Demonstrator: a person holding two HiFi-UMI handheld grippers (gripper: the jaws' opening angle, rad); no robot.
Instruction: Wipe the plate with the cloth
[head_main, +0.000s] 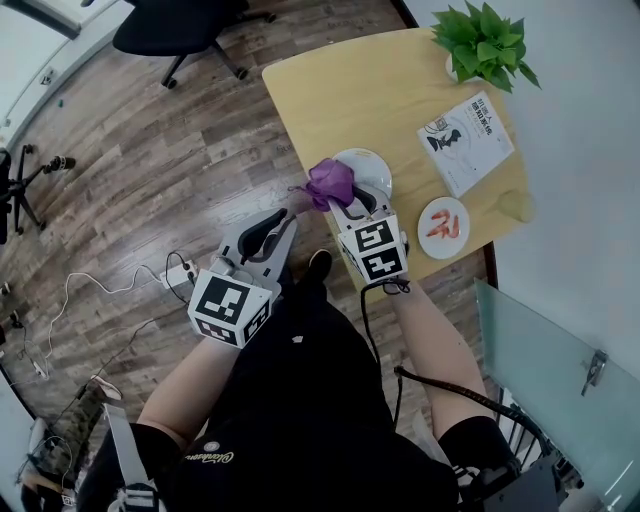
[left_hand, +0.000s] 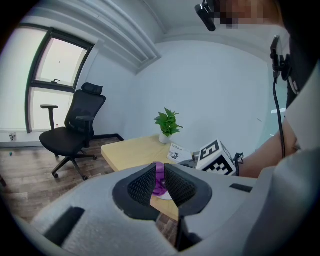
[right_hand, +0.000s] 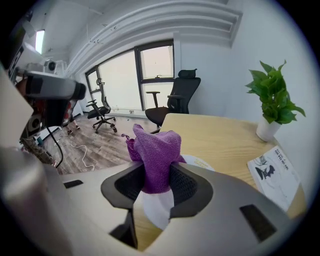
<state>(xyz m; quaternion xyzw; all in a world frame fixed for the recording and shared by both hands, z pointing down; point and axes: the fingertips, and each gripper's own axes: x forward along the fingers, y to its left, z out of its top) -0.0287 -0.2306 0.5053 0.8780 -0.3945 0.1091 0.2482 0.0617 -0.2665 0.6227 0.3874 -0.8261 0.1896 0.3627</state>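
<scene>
The purple cloth (head_main: 330, 183) is bunched up between the jaws of my right gripper (head_main: 345, 203), which is shut on it. It hangs just above the near-left edge of a white plate (head_main: 372, 165) on the wooden table (head_main: 350, 90). In the right gripper view the cloth (right_hand: 156, 152) sticks up between the black pads, with the plate (right_hand: 154, 210) below them. My left gripper (head_main: 283, 222) hovers off the table's near-left side over the floor, jaws together and holding nothing. Through its narrow slit the left gripper view shows the cloth (left_hand: 159, 179) in the distance.
A small plate with red food (head_main: 443, 226) sits near the table's front right, a booklet (head_main: 468, 140) behind it and a potted plant (head_main: 483, 42) at the far corner. An office chair (head_main: 180, 25) and cables (head_main: 120, 290) are on the wooden floor to the left.
</scene>
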